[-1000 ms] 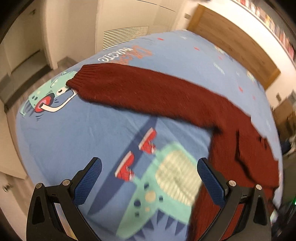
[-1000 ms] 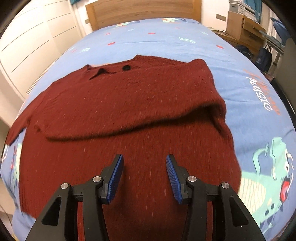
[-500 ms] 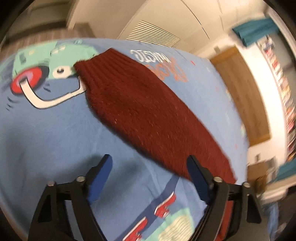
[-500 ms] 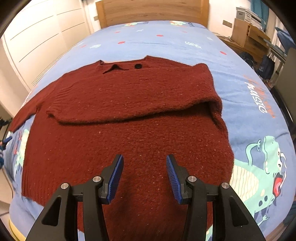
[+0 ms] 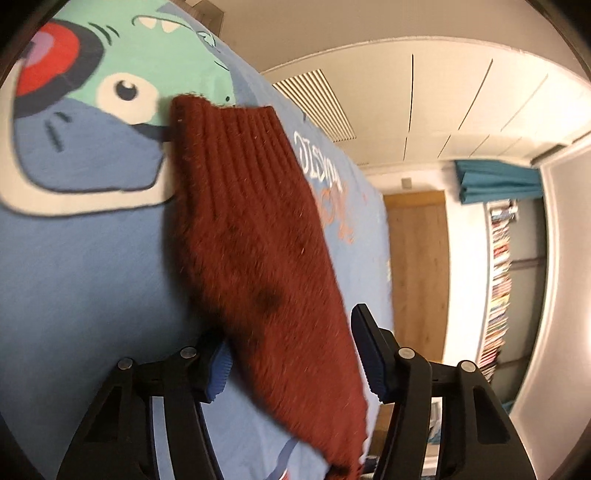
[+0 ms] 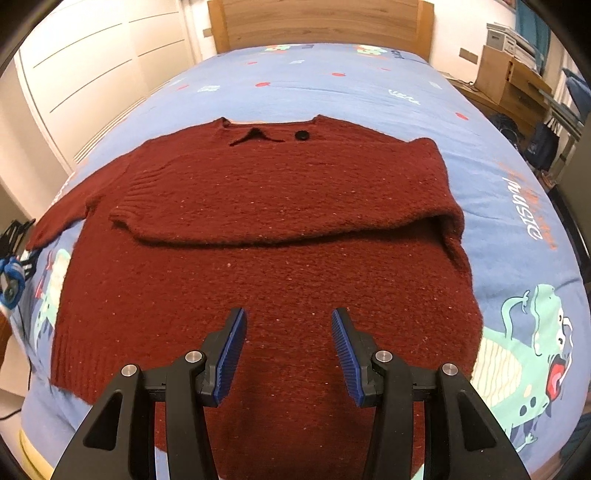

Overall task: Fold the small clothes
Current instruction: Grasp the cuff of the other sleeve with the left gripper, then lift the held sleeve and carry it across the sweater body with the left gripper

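Observation:
A dark red knit sweater (image 6: 280, 236) lies flat on the blue printed bedspread (image 6: 332, 85), neck toward the headboard. One sleeve is folded across the chest (image 6: 258, 206); the other sleeve (image 5: 258, 229) stretches out to the left. My left gripper (image 5: 291, 354) is open, low over that outstretched sleeve, with the sleeve between its fingers and the ribbed cuff (image 5: 221, 129) ahead. It shows small at the left edge of the right wrist view (image 6: 11, 273). My right gripper (image 6: 288, 343) is open and empty above the sweater's lower body.
A wooden headboard (image 6: 317, 22) stands at the far end of the bed. White wardrobe doors (image 6: 92, 74) run along the left. A wooden desk with boxes (image 6: 513, 77) and bags stand on the right. A bookshelf (image 5: 498, 288) is on the far wall.
My left gripper has swung down and in along the outstretched sleeve until the sleeve lies between its open fingers. My right gripper has drawn back a little and stays open.

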`<state>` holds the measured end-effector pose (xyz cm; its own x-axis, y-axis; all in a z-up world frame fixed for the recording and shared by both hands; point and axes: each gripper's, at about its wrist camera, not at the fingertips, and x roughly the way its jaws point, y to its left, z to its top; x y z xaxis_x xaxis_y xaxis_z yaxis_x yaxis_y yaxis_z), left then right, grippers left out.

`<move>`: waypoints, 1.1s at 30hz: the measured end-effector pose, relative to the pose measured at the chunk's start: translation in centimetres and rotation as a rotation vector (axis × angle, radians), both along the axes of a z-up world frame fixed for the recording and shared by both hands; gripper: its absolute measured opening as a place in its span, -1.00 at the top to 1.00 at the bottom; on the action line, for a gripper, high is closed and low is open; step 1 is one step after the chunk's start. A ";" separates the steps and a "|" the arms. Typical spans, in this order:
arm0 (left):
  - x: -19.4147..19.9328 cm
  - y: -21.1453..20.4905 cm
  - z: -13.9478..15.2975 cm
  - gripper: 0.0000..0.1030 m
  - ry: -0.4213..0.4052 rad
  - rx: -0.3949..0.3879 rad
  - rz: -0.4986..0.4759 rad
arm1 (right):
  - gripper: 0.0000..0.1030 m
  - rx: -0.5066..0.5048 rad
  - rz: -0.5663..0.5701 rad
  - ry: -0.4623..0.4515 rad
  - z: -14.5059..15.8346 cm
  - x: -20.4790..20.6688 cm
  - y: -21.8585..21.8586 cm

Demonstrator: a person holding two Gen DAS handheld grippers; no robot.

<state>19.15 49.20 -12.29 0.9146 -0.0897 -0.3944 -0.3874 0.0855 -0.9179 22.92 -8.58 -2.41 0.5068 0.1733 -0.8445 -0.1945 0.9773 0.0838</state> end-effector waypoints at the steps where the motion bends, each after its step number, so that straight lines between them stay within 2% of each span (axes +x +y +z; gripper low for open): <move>1: 0.2 0.3 0.0 0.03 -0.007 -0.005 0.005 | 0.04 0.000 0.002 0.000 0.1 0.0 0.1; 6: 1.8 1.7 -0.9 0.43 -0.015 -0.044 0.022 | 0.04 -0.003 0.015 -0.006 0.3 -0.2 0.8; 8: 2.2 2.0 -1.5 0.70 -0.010 -0.049 0.020 | 0.04 -0.001 0.021 -0.009 0.5 -0.4 1.0; 10: 2.7 1.9 -1.6 0.86 0.011 -0.041 0.011 | 0.04 -0.003 0.032 -0.014 0.6 -0.5 1.3; 13: 3.5 1.2 -1.2 0.87 0.049 -0.027 0.006 | 0.04 0.001 0.039 -0.022 0.9 -0.7 1.4; 18: 4.2 -0.3 1.3 0.88 0.051 0.031 -0.019 | 0.04 0.023 0.019 -0.035 1.4 -1.3 0.6; 25: 6.4 -3.7 4.3 0.89 -0.014 0.056 -0.074 | 0.04 0.005 0.002 -0.060 1.9 -2.5 -0.8; 33: 9.6 -9.3 9.4 0.89 -0.128 0.064 -0.186 | 0.04 0.036 -0.025 -0.091 2.8 -3.7 -3.1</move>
<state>28.73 39.92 -2.91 0.9276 -0.2401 -0.2863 -0.2402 0.2038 -0.9491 19.22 -11.64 0.41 0.5854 0.1887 -0.7885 -0.1786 0.9787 0.1016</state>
